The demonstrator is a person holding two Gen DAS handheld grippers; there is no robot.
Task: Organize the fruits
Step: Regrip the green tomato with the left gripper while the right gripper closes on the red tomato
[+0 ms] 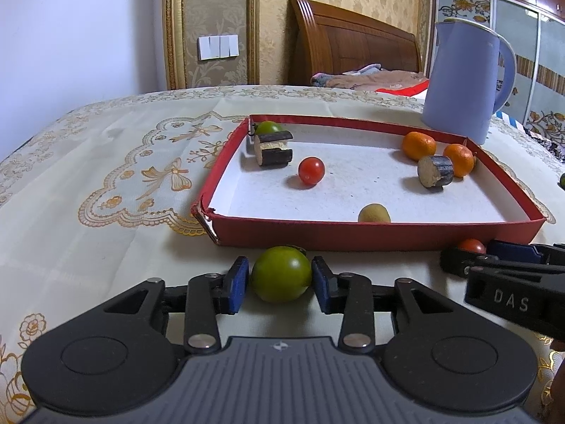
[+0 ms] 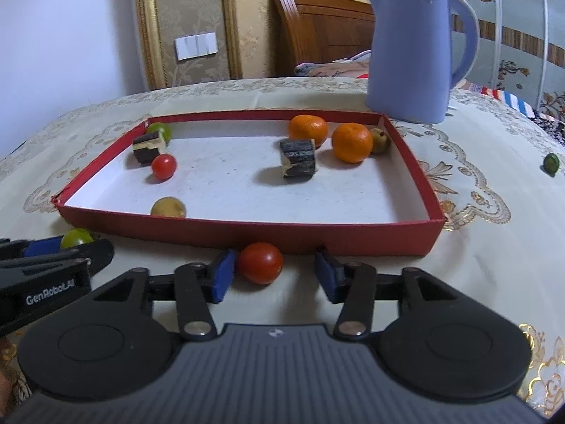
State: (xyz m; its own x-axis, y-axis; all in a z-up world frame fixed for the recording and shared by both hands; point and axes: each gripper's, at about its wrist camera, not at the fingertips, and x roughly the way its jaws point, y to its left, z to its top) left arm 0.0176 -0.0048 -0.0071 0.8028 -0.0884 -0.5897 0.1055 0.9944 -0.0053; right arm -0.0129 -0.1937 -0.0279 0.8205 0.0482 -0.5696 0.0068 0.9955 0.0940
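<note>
Gripping: left tool [image 1: 281, 275] is closed on 1 green tomato [image 1: 281, 274], blue pads touching both its sides, fruit resting on the counter [image 1: 106, 219] just outside the near wall of the red tray [image 1: 381, 235].
Right tool [image 2: 275, 272]: jaws wide; 1 red tomato [image 2: 260, 262] sits between them, against the left pad, well clear of the right pad, just outside the tray's near wall.
Tray count, red: 1 cherry tomato [image 2: 164, 166] inside, left-centre.
Tray count, orange: 2 mandarins [image 2: 352, 142] at far right, side by side.
Tray count, green: 1 green fruit [image 2: 159, 130] in far-left corner.
Tray count, yellowish: 1 round fruit [image 2: 168, 207] at the near wall; 1 small olive-coloured fruit [image 2: 380, 140] at the right wall, touching a mandarin.
Tray count, dark cut stalk pcs: 1 piece [image 2: 298, 158] mid-right; a cluster [image 1: 272, 149] at far left beside the green fruit, approx 2–3, exact no. can't tell.
Outside tray: 1 small dark-green fruit [image 2: 551, 163] on the cloth far to the right.
Other: 1 blue jug [image 2: 413, 49] stands on the counter behind the tray's far-right corner.
</note>
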